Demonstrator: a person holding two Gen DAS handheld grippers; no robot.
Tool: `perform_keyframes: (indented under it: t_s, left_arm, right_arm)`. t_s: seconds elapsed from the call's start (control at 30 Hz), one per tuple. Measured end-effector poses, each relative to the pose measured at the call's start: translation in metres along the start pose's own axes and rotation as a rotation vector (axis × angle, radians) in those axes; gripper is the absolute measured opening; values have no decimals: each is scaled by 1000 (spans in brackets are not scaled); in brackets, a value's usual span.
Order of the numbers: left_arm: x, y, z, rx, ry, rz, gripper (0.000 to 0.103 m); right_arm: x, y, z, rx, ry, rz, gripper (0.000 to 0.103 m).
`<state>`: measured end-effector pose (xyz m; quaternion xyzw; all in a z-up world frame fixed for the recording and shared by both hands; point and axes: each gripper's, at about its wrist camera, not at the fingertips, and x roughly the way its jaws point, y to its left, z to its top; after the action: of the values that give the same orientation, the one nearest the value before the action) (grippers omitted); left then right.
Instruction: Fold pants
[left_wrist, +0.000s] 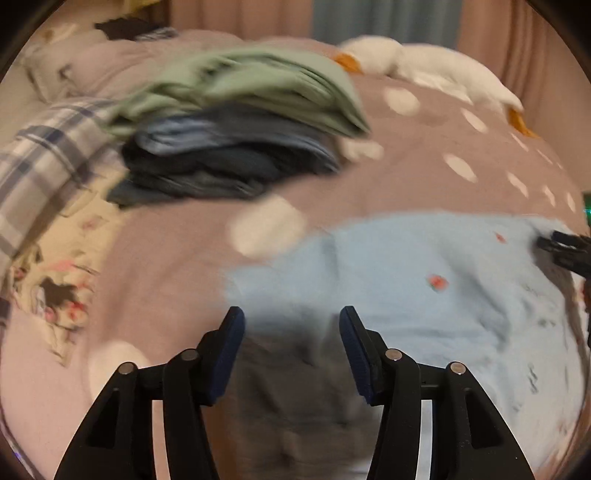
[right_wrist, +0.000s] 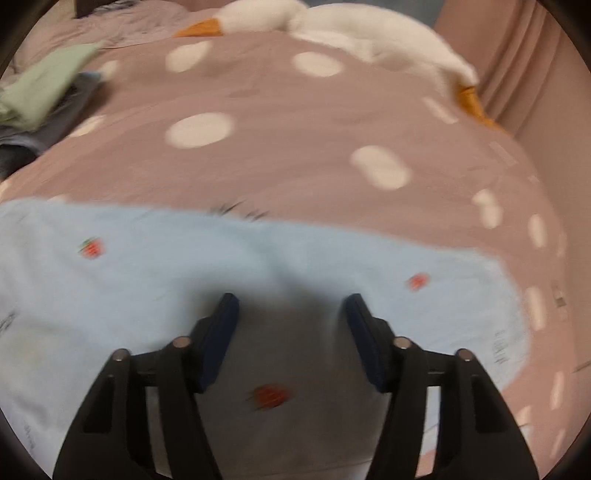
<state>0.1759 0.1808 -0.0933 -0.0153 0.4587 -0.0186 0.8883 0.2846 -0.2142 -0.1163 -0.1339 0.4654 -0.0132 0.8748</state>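
Pants (right_wrist: 221, 266) of pale blue cloth, dotted with small red strawberry marks, lie spread flat on the bed (right_wrist: 295, 155), whose pinkish-brown cover carries pale oval spots. In the right wrist view the right gripper (right_wrist: 291, 301) hangs over the blue cloth with its fingers (right_wrist: 221, 332) spread apart; nothing sits between them, only shadowed fabric and one red mark lower down between the finger bases. The far edge of the pants runs across the view ahead of the fingertips, with bare cover beyond it.

In the left wrist view the left gripper (left_wrist: 291, 314) also has its fingers (left_wrist: 229, 343) spread, with nothing pinched. Its fingertips hang over the near left edge of the pants (left_wrist: 424, 288), and most of the blue cloth lies ahead and to the right of them. Whether either pair of fingers touches the fabric cannot be told through the blur. At the far right rim of this view the dark tip of the right gripper (left_wrist: 565, 251) shows above the cloth.

No container is visible. Ahead and left of the left fingers stands a stack of folded clothes (left_wrist: 236, 129), green on top of blue and dark pieces. A white plush goose (left_wrist: 424, 70) with an orange beak lies along the far side of the bed.
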Motion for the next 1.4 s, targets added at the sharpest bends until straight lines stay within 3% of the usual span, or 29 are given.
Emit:
perform_keyframes:
  t_s: [0.07,0.1,0.2,0.3,0.4,0.57,0.6,0.67,0.7,0.77,0.87,1.1,1.4]
  left_arm:
    - [4,15,6,-38,25,-52,55]
    - [9,22,9,-54,39,-81,55]
    - [22,36,13,-76,61,-73,55]
    - [31,39,12,-110,97,-176,55]
    - [39,43,12,-99,112,-148,55]
    - [41,47,8,-100,112,-185,55]
    - [39,46,7,-93,108,-181,55]
    - [40,45,8,-92,102,-180,50]
    - [40,42,8,-95,98,-180,49]
    - [37,40,9,-92,89,-174,44]
    - [26,30,9,-48,48,-135,40]
    - [-20,13,8,27,-68,-108,35]
    - [-81,-2,-35,100,-176,-128,32]
  right_arm:
    - [-8,4,10,-29,-54,98,58]
    - [-15,15,18,-59,-91,213,56]
    - [-19,48,32,-167,-127,336,57]
    - [-11,87,42,-307,-112,384,57]
    - [9,110,51,-402,-53,386,57]
    - [29,103,69,-373,34,467,60]
    - [29,101,69,-363,44,482,58]
    - [25,102,67,-378,47,503,33]
    - [19,104,61,-399,40,516,28]
    - [9,109,51,-430,26,495,12]
    - [-7,110,43,-452,-14,444,8]
    - [-65,83,28,-390,-155,392,7]
    - [-155,54,-31,-348,-263,369,7]
